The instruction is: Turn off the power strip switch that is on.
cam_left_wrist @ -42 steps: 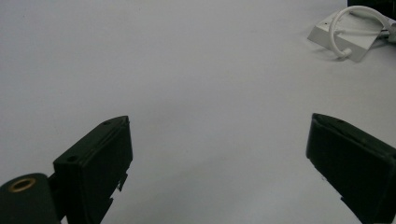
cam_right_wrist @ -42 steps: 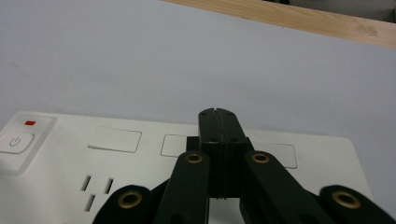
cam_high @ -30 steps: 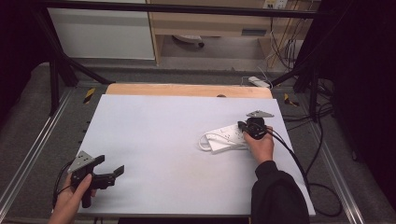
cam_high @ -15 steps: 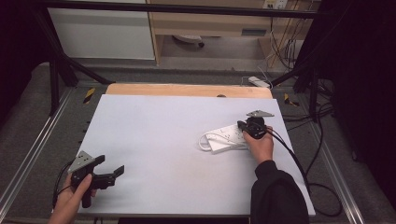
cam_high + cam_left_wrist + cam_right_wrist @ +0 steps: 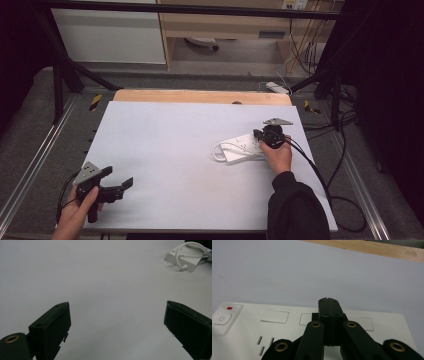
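On the table's (image 5: 165, 150) right side, over the power strip (image 5: 287, 322) with right fingers (image 5: 329, 305) pressed shut, probably to poke at its face; near the front left corner, left fingers (image 5: 117, 327) spread wide, empty, apparently waiting.

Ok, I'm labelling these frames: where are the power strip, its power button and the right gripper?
power strip (image 5: 245, 148), high view, white top face.
power button (image 5: 221, 318), right gripper view, button centre.
right gripper (image 5: 328, 301), right gripper view, shut tips.
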`<action>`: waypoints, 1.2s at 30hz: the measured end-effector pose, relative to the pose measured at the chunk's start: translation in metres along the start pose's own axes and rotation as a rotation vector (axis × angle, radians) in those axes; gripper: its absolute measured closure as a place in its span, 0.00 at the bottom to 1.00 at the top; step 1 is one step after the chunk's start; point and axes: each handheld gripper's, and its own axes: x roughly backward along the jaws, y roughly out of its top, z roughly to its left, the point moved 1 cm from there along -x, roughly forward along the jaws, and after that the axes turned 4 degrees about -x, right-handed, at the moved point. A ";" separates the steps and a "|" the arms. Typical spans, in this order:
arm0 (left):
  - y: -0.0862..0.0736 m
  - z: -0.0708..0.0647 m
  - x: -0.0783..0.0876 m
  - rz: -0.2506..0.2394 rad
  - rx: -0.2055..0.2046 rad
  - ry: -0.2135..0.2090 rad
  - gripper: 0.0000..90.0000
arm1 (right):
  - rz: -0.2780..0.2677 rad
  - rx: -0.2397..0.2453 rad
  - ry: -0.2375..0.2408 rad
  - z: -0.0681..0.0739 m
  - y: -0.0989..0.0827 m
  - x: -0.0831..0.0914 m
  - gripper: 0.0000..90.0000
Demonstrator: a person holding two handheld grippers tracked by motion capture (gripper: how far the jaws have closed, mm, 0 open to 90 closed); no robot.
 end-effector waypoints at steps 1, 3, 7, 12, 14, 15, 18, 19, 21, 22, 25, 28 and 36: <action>0.000 0.000 0.000 0.001 -0.001 0.000 0.08 | -0.002 0.001 -0.003 0.000 0.000 0.000 1.00; 0.000 0.000 0.000 0.003 -0.002 0.000 0.08 | -0.003 0.001 -0.005 0.001 0.000 0.000 1.00; 0.000 0.000 0.000 0.003 -0.002 0.000 0.08 | -0.002 0.004 -0.004 0.001 0.000 0.000 1.00; 0.000 0.000 0.000 0.002 -0.002 0.000 0.08 | -0.006 0.012 -0.011 0.001 -0.001 0.000 1.00; 0.000 0.000 0.000 0.004 -0.002 0.000 0.08 | -0.005 0.010 -0.012 0.001 -0.001 0.000 1.00; 0.000 0.000 0.000 0.003 -0.002 0.001 0.08 | -0.005 0.010 -0.012 0.001 -0.001 0.000 1.00; 0.000 0.000 0.000 0.003 -0.002 0.001 0.08 | -0.007 0.008 -0.012 0.001 -0.001 0.000 1.00; 0.000 0.000 0.000 0.003 -0.002 0.001 0.08 | -0.007 0.008 -0.012 0.001 -0.001 0.000 1.00; 0.000 0.000 0.000 0.003 -0.001 0.001 0.08 | -0.007 0.008 -0.012 0.001 -0.001 0.000 1.00; 0.000 0.000 0.000 0.002 0.000 0.001 0.08 | -0.008 0.008 -0.012 0.001 -0.001 0.000 1.00; 0.000 0.000 0.000 0.004 -0.002 0.002 0.08 | -0.008 0.008 -0.012 0.001 -0.001 0.000 1.00; 0.000 0.000 0.000 0.005 -0.003 0.002 0.08 | -0.007 0.009 -0.012 0.002 -0.001 0.000 1.00; 0.000 0.000 0.000 0.006 -0.004 0.003 0.08 | -0.007 0.008 -0.013 0.002 -0.001 -0.001 1.00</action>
